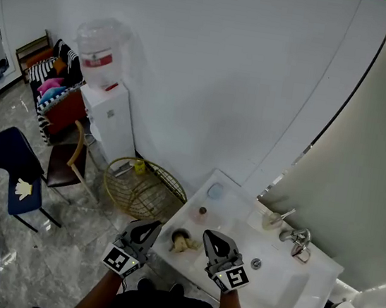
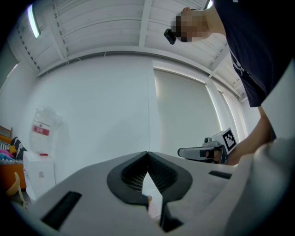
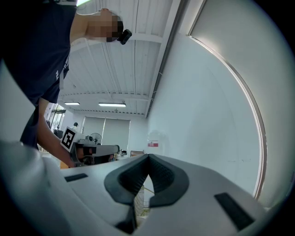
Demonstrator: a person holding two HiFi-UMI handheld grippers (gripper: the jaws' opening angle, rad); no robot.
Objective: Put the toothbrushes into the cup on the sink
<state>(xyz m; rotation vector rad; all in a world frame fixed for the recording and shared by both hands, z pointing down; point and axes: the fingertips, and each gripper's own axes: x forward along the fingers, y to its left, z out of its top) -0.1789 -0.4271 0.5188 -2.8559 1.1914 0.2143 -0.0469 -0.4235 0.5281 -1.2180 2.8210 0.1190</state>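
Both grippers are closed with nothing between the jaws. In each gripper view the two dark pads meet at their tips, and behind them only the wall shows. In the head view the left gripper (image 1: pixel 144 227) hangs just off the front left corner of the sink (image 1: pixel 281 290), and the right gripper (image 1: pixel 212 239) is above the front edge, left of the basin.

Between the two grippers, at the front left corner, lies a small pale yellow thing (image 1: pixel 182 243). It is about equally near to both. It is too small for me to say if it is a toothbrush, or which way its long axis runs.

At the back edge, just left of the tap (image 1: pixel 299 241), stands a beige cup (image 1: pixel 270 220). A thin stick (image 1: pixel 287 214) rises out of it and leans toward the wall. It may be a toothbrush that already stands in the cup, but I cannot be sure. From the grippers the cup lies to the right and farther back, and the right gripper is clearly the nearer one. I judge that a reach to the cup belongs to the right hand.

A small pink pot (image 1: pixel 202 213) and a pale blue round thing (image 1: pixel 216 190) stand along the left edge.
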